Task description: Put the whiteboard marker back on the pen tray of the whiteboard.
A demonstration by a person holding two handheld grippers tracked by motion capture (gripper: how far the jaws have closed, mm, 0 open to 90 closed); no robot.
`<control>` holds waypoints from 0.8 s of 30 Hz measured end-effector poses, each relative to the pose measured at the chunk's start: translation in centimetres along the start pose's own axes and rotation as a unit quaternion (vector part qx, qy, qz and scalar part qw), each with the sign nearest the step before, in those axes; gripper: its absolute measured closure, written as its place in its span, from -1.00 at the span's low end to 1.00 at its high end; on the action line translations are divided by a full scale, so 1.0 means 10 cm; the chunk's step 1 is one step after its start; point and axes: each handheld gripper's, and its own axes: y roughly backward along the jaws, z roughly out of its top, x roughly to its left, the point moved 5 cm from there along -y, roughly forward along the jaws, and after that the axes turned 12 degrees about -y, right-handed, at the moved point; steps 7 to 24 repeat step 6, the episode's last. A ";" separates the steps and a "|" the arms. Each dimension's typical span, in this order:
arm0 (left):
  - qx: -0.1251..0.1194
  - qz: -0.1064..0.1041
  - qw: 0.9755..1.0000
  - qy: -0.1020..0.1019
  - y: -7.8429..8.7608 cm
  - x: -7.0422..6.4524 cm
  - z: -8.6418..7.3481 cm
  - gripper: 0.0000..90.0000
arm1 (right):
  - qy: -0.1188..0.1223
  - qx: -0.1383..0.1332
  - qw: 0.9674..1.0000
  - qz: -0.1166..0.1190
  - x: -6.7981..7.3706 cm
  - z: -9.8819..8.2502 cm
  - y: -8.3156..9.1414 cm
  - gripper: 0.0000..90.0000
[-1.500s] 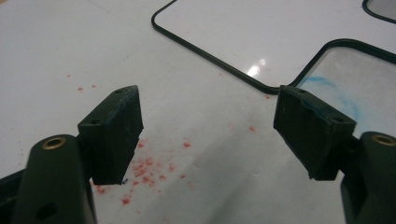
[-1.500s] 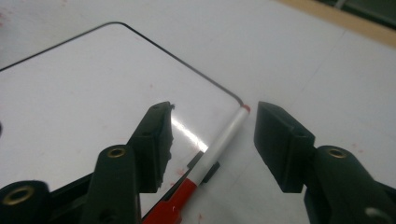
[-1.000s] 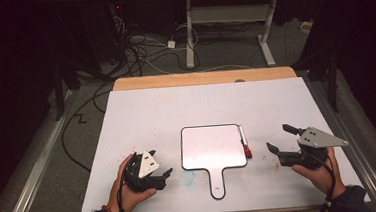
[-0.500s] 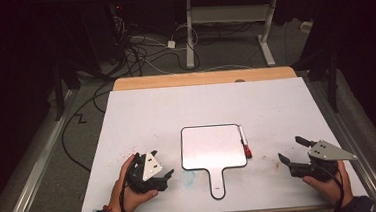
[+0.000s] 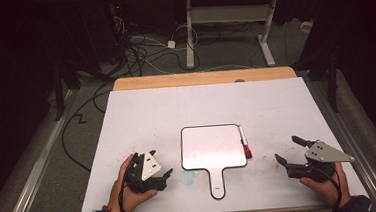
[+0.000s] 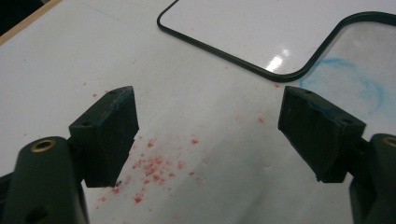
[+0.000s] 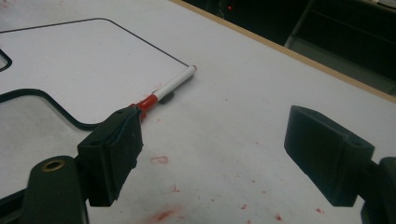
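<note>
At table's near edge | my left gripper (image 5: 161, 163) and right gripper (image 5: 290, 152) both wide open, empty | marker (image 5: 243, 141) lies touching board's (image 5: 212, 147) right rim | risk: round marker may roll or skid off if nipped off-centre

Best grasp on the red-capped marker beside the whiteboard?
Probably the white barrel of the marker, mid-length, coming down from above with the right gripper, jaws across it. It lies flat against the right edge of the whiteboard, so a side approach looks blocked.
</note>
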 end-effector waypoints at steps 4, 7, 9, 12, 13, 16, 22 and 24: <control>-0.001 0.002 1.000 0.000 0.00 0.01 0.01 -0.57 | 0.002 -0.004 1.000 0.001 0.00 0.01 0.01 -0.56; -0.001 0.004 1.000 0.000 -0.01 0.02 0.01 -0.57 | 0.001 -0.004 1.000 0.000 0.00 0.01 0.01 -0.57; -0.001 0.004 1.000 0.000 -0.01 0.02 0.01 -0.57 | 0.001 -0.004 1.000 0.000 0.00 0.01 0.01 -0.57; -0.001 0.004 1.000 0.000 -0.01 0.02 0.01 -0.57 | 0.001 -0.004 1.000 0.000 0.00 0.01 0.01 -0.57; -0.001 0.004 1.000 0.000 -0.01 0.02 0.01 -0.57 | 0.001 -0.004 1.000 0.000 0.00 0.01 0.01 -0.57; -0.001 0.004 1.000 0.000 -0.01 0.02 0.01 -0.57 | 0.001 -0.004 1.000 0.000 0.00 0.01 0.01 -0.57; -0.001 0.004 1.000 0.000 -0.01 0.02 0.01 -0.57 | 0.001 -0.004 1.000 0.000 0.00 0.01 0.01 -0.57; -0.001 0.004 1.000 0.000 -0.01 0.02 0.01 -0.57 | 0.001 -0.004 1.000 0.000 0.00 0.01 0.01 -0.57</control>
